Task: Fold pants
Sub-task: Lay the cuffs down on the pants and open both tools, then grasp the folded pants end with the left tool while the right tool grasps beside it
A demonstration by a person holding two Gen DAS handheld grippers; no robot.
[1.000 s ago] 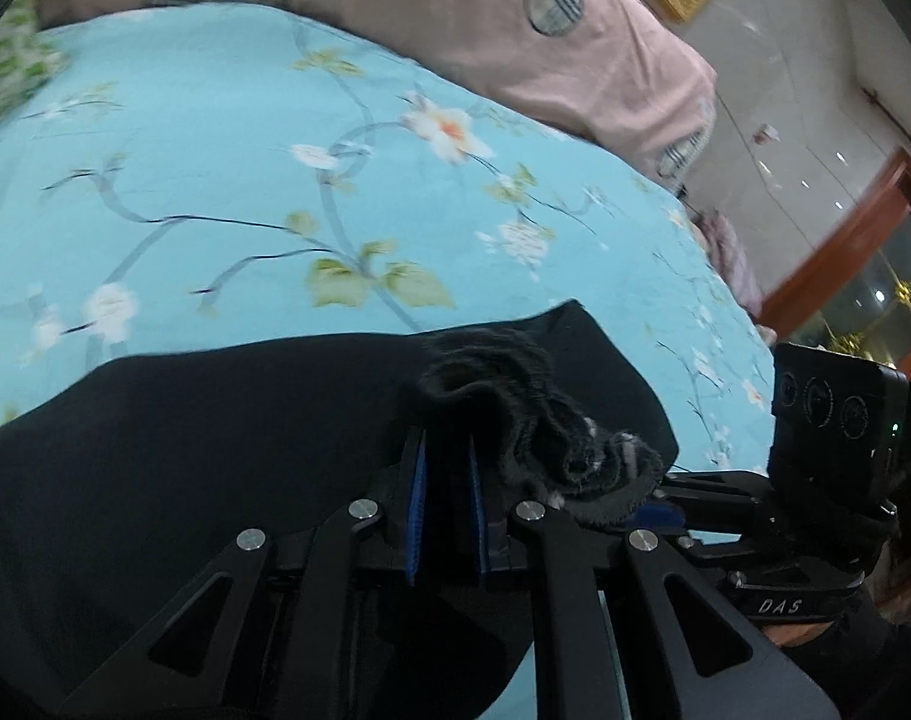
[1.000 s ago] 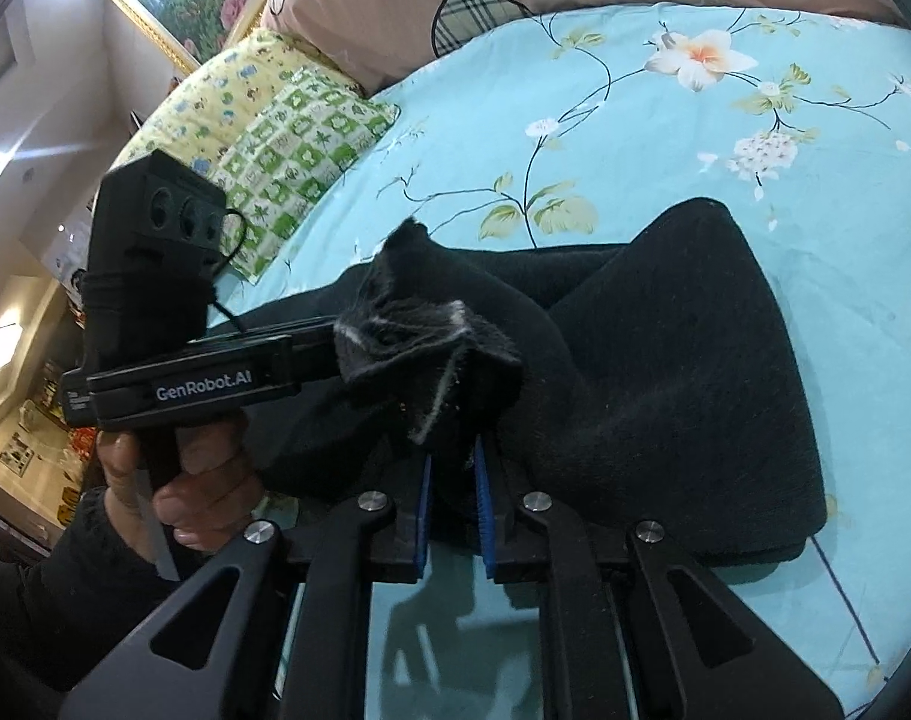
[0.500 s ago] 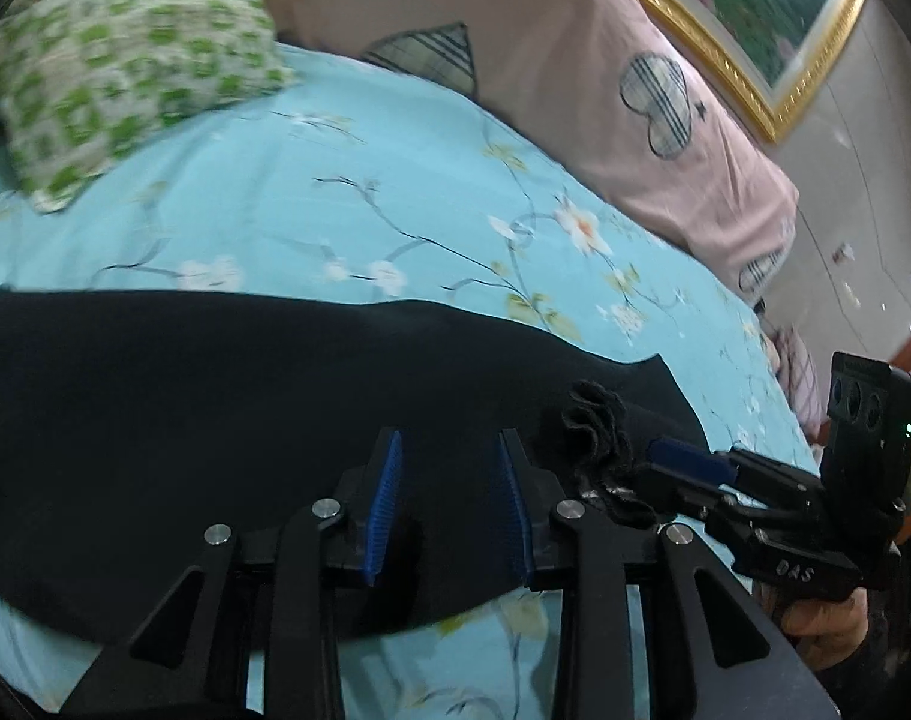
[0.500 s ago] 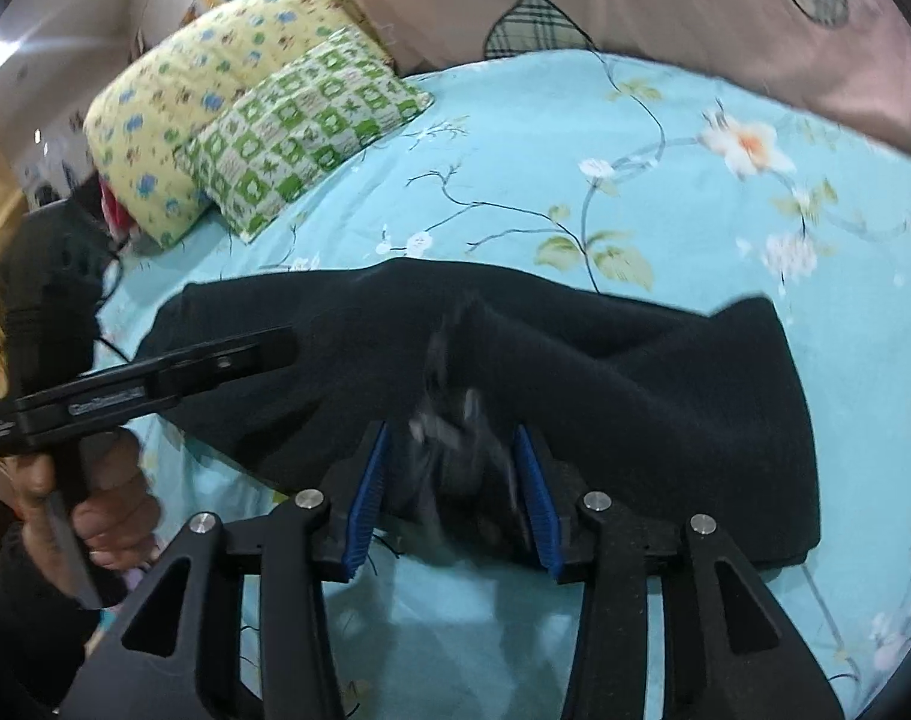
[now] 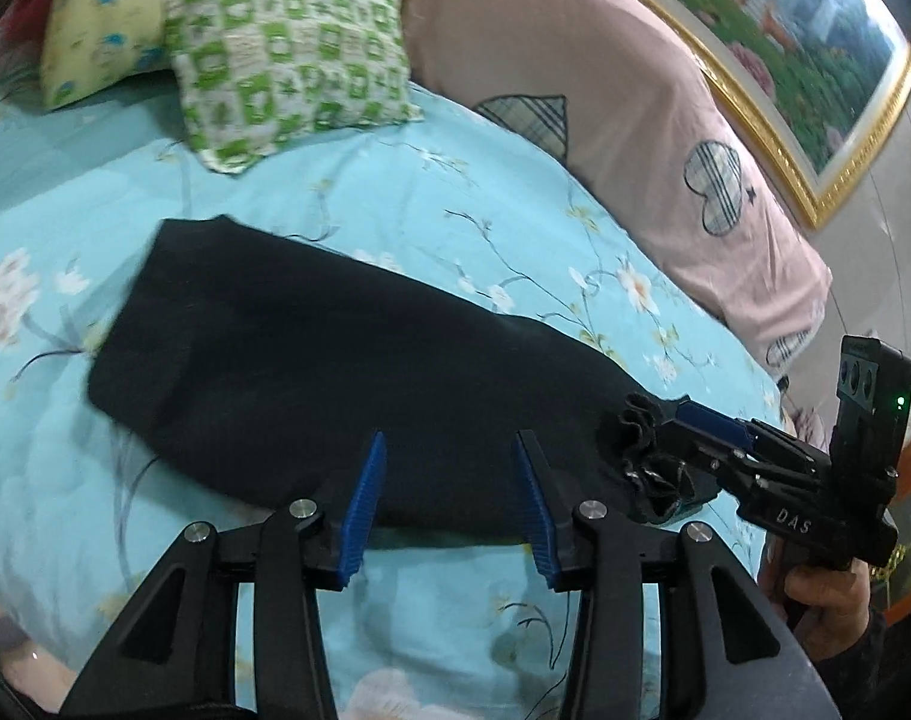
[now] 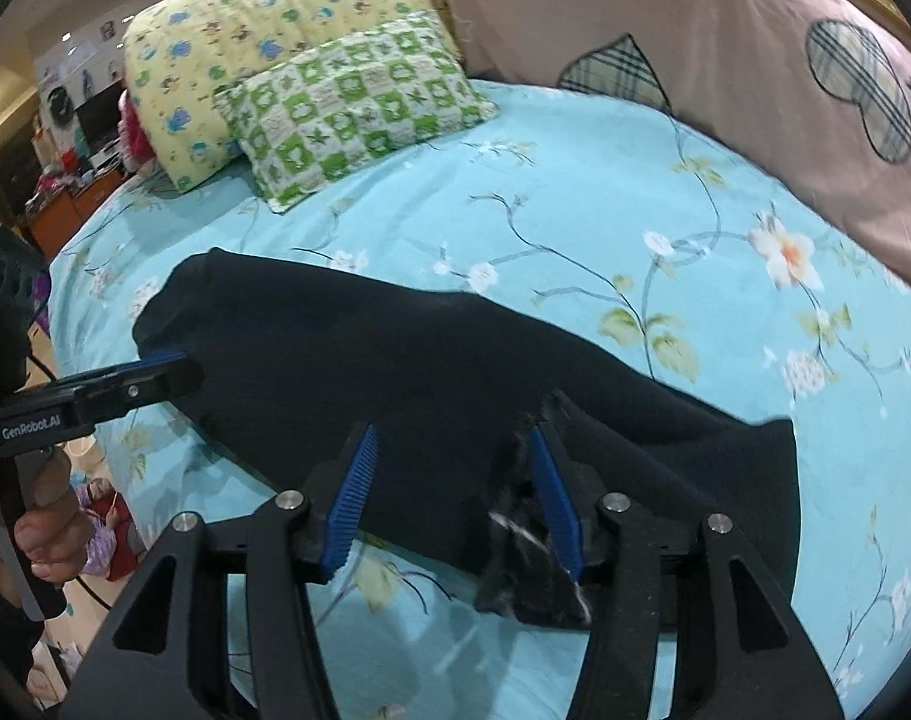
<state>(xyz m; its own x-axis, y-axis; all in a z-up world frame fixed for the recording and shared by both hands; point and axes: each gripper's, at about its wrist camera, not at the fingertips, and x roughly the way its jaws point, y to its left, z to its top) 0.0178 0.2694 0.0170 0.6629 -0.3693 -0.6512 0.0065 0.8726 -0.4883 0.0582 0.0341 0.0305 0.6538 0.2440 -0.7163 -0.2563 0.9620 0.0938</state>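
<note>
On the blue floral sheet (image 5: 311, 222) in front of you, the pants (image 5: 347, 372) lie as one long dark band, doubled over lengthwise as far as I can judge, with one end toward the pillows and the other by your grippers. That first fold looks done; what is left, by my reading, is bringing the band's ends together once or twice to make a compact stack.

Your left gripper (image 5: 449, 504) has just been opening, and its blue pads now stand about half apart with nothing pinched; only flat cloth and sheet show behind them. Your right gripper (image 6: 455, 504) has just been opening too, also to about half. A bunched, frayed bit of the pants' edge (image 6: 533, 558) sits between its fingers and against the right-hand pad, but the pads do not clamp it, so you have let go.

Counting: one pair of pants, two grippers, two small pillows, namely a green checked one (image 6: 347, 108) and a yellow one (image 6: 245, 18), one long pink bolster (image 5: 605, 120), and one framed picture (image 5: 785, 48) on the wall.
</note>
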